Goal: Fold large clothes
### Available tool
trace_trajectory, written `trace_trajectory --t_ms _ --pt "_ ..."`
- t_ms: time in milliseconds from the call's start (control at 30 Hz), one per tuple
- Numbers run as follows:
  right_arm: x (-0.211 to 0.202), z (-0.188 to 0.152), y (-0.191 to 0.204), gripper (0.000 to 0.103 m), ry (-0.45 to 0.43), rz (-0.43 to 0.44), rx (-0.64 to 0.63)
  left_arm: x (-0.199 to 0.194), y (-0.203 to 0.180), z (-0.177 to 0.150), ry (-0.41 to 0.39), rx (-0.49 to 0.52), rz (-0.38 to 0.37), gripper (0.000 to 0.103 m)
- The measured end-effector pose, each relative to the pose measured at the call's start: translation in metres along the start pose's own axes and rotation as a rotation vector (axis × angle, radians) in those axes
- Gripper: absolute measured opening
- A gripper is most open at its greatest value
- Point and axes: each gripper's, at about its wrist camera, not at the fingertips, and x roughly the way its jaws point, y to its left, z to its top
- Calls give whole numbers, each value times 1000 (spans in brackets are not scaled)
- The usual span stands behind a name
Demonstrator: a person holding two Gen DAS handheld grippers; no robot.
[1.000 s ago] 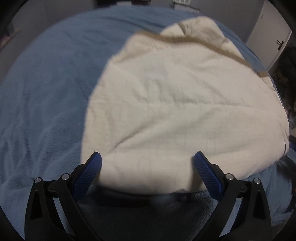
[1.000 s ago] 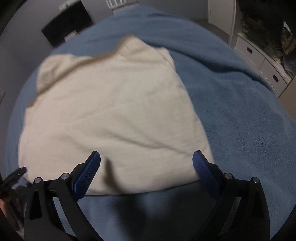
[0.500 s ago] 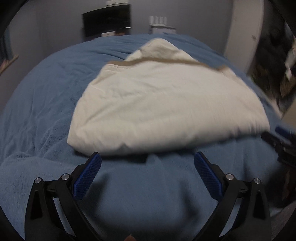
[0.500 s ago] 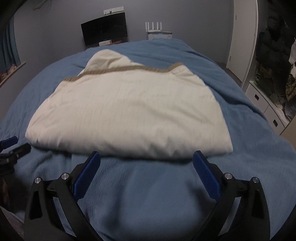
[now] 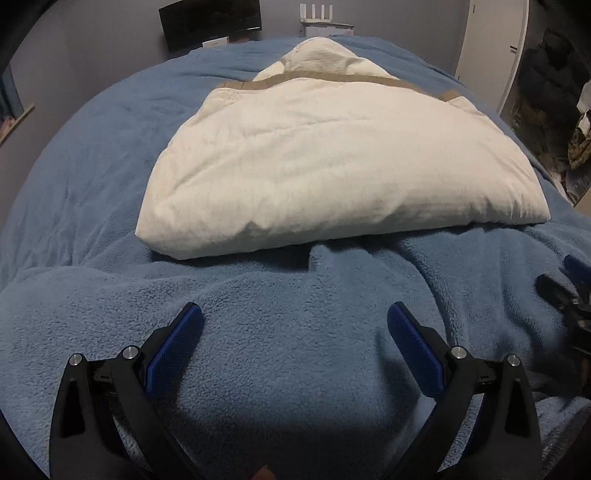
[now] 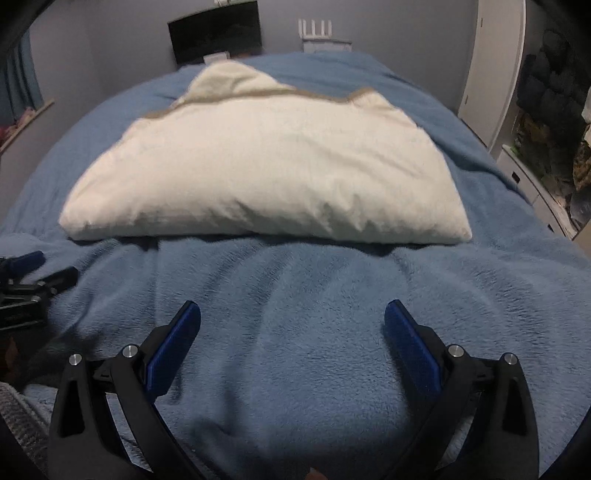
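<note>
One cream garment (image 5: 343, 158) lies folded into a thick, puffy bundle on the blue fleece blanket (image 5: 280, 332) that covers the bed, well ahead of both our claws and touched by neither. Its near edge is a rounded fold, its surface is faintly quilted and creased, and a tan band (image 5: 332, 79) runs across the far side, beyond which a rounded cream part, perhaps a hood, sticks out toward the wall. In the right wrist view the same garment (image 6: 266, 170) looks slightly blurred, with the tan band (image 6: 258, 96) along its far edge. Our left claw (image 5: 295, 314) is released, its blue fingers (image 5: 173, 347) spread wide above bare blanket and grasping nothing; our right claw (image 6: 291, 312) is likewise spread and empty over the blanket (image 6: 295, 332). Each claw shows at the edge of the other's view, low beside the blanket. By the far wall stand a dark screen (image 5: 210, 22) and a white router with upright antennas (image 5: 321, 16). We can read no brand, label or writing anywhere.
</note>
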Motion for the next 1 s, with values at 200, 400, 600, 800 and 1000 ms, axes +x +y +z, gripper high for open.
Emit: trace_trajectory --t_ms 200,400,600,800,1000 --pt "4 0 -1 95 -5 -10 3 3 -2 1 -8 8 -17 96" --pt "5 1 0 95 1 -12 4 3 -2 0 -12 6 -22 96" --pt "6 1 -1 95 2 -12 6 3 -2 1 -12 5 -23 96" --pt "7 1 0 95 7 -13 12 4 -1 1 -6 5 -24 96" --pt "8 0 -1 95 9 -14 14 5 0 0 -5 6 -24 96"
